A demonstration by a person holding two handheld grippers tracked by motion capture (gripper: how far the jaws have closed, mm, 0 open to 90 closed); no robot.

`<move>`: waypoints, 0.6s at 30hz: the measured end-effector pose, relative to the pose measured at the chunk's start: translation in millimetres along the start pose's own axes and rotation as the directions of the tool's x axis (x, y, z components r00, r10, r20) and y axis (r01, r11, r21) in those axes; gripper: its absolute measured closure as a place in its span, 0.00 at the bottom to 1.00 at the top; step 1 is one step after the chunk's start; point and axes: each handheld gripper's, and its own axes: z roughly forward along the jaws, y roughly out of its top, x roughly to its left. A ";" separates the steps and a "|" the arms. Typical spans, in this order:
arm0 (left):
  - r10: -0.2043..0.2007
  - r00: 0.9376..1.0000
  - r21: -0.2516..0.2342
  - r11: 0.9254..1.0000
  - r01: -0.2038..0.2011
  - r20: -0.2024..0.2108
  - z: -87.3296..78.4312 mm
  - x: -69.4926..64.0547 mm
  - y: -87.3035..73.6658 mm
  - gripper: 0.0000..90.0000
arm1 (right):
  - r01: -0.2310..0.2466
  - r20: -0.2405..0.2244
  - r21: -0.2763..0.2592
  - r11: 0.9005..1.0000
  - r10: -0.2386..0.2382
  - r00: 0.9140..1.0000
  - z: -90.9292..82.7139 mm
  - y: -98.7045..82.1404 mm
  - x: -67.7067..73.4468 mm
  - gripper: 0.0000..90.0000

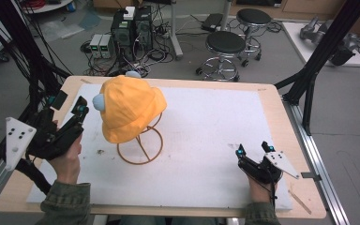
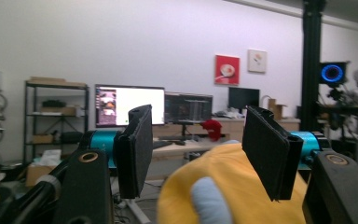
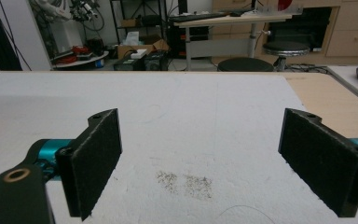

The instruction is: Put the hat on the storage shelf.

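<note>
My left gripper (image 1: 70,108) is wide apart, holding nothing, near the yellow hat (image 1: 129,108) on its stand (image 1: 140,146). My right gripper (image 1: 253,151) is apart too, over the mat (image 1: 206,126).

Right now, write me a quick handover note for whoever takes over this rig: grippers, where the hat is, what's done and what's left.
Left gripper: jaws open, nothing between them, raised beside the left of the yellow hat, apart from it.
Right gripper: jaws open, empty, low over the white mat at the near right, well away from the hat.
Hat: sits on the wire stand at the mat's left centre, a light blue ear facing the left gripper.
Done: no grip on the hat yet.
Left: probably bring the left gripper in on the hat; where the hat should end up can't be told.
</note>
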 end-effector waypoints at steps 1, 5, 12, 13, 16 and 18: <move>-0.006 1.000 -0.002 1.000 0.006 -0.011 -2.0 3.1 -0.7 0.47 | 0.002 0.003 -0.004 1.000 -0.002 1.000 0.0 0.2 -0.2 0.13; -0.018 0.999 0.004 1.000 0.019 -0.049 -8.0 13.6 -6.5 0.45 | 0.002 0.006 -0.006 1.000 -0.002 1.000 -0.1 0.3 -0.4 0.13; 0.000 0.995 0.029 1.000 0.003 -0.101 -14.5 22.0 -23.7 0.43 | 0.003 0.007 -0.004 1.000 -0.003 1.000 -0.2 0.3 -0.5 0.13; 0.004 0.994 0.036 0.999 0.000 -0.110 -15.1 23.6 -26.8 0.42 | 0.003 0.007 -0.003 1.000 -0.003 1.000 -0.2 0.3 -0.5 0.13; 0.009 0.990 0.068 0.998 0.001 -0.140 -15.7 29.1 -37.3 0.37 | 0.001 0.008 -0.002 1.000 -0.001 1.000 -0.3 0.2 -0.5 0.13; 0.006 0.988 0.083 0.997 0.007 -0.155 -17.0 32.7 -44.6 0.36 | 0.001 0.007 -0.003 1.000 -0.001 1.000 -0.3 0.3 -0.4 0.13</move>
